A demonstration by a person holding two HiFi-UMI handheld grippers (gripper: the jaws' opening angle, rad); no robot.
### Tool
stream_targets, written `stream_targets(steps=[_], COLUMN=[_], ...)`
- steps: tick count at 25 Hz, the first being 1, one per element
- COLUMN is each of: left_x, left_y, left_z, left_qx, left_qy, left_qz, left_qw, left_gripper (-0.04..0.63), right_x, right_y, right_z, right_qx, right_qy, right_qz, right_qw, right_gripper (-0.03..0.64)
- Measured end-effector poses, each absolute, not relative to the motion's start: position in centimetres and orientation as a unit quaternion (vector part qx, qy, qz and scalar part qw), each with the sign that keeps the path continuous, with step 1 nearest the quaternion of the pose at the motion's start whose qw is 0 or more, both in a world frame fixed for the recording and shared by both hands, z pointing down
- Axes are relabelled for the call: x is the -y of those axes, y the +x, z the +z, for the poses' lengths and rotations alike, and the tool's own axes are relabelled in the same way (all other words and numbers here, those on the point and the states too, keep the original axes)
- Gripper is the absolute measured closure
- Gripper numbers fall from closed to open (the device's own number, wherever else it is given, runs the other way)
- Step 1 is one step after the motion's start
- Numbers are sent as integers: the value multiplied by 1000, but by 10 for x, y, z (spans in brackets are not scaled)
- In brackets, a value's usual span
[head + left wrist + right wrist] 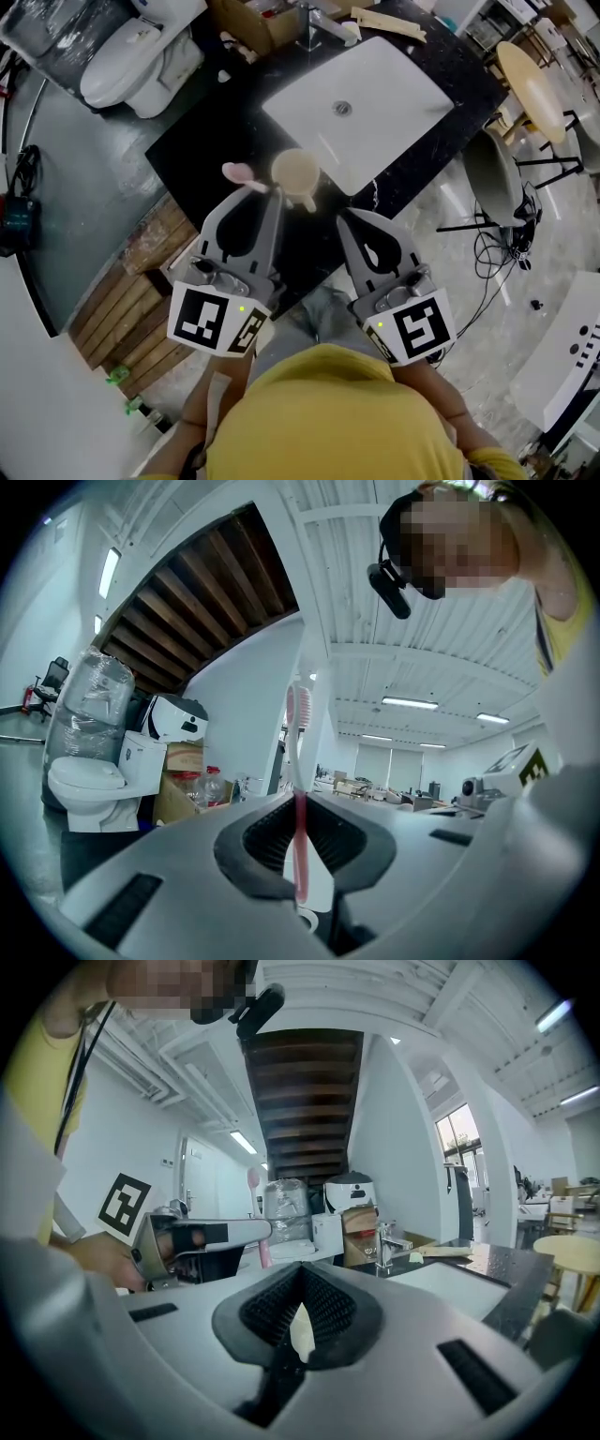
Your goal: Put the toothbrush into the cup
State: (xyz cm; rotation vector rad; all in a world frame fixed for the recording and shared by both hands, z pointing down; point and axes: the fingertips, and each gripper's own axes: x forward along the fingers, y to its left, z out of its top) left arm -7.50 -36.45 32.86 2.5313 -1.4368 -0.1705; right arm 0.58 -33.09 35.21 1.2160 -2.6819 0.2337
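Black countertop (211,131), white sink (398,98), toilet (122,70)

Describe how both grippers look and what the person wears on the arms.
The left gripper and right gripper match: each has a pale grey, teardrop-shaped claw with black ribbed pads, a metal body and a cube with black-and-white square markers and a green light. No cables show. The person wears a yellow shirt; forearms bare.

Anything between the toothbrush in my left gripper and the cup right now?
Nothing in the way. The head view shows only a narrow strip of bare black countertop between the toothbrush, clamped in the left gripper, and the cup.
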Motion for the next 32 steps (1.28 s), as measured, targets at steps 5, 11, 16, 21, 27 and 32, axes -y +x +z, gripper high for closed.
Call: stream_targets(steps=[5,11,16,21,27,32], left_x=[389,415,428,436,439,440], left_y=[-75,-78,-73,-66,-60,-56], left_z=[344,365,387,411,437,447], left_qx=[499,510,509,502,490,479], left_qy=[856,849,847,845,842,842], left_qz=[-51,-39,-21,7,46,69], left_qw=[122,135,155,182,221,239], left_gripper=[555,555,555,555,555,555], right_x=[350,368,380,389,396,401], right_y=[12,15,16,15,17,16], right_z=[363,377,386,393,401,401], right_qx=[904,903,904,904,903,904], right_qy=[407,402,398,395,394,392], right_qz=[88,102,111,119,126,128], right_qw=[99,107,112,114,117,115], right_gripper=[601,601,601,601,601,601])
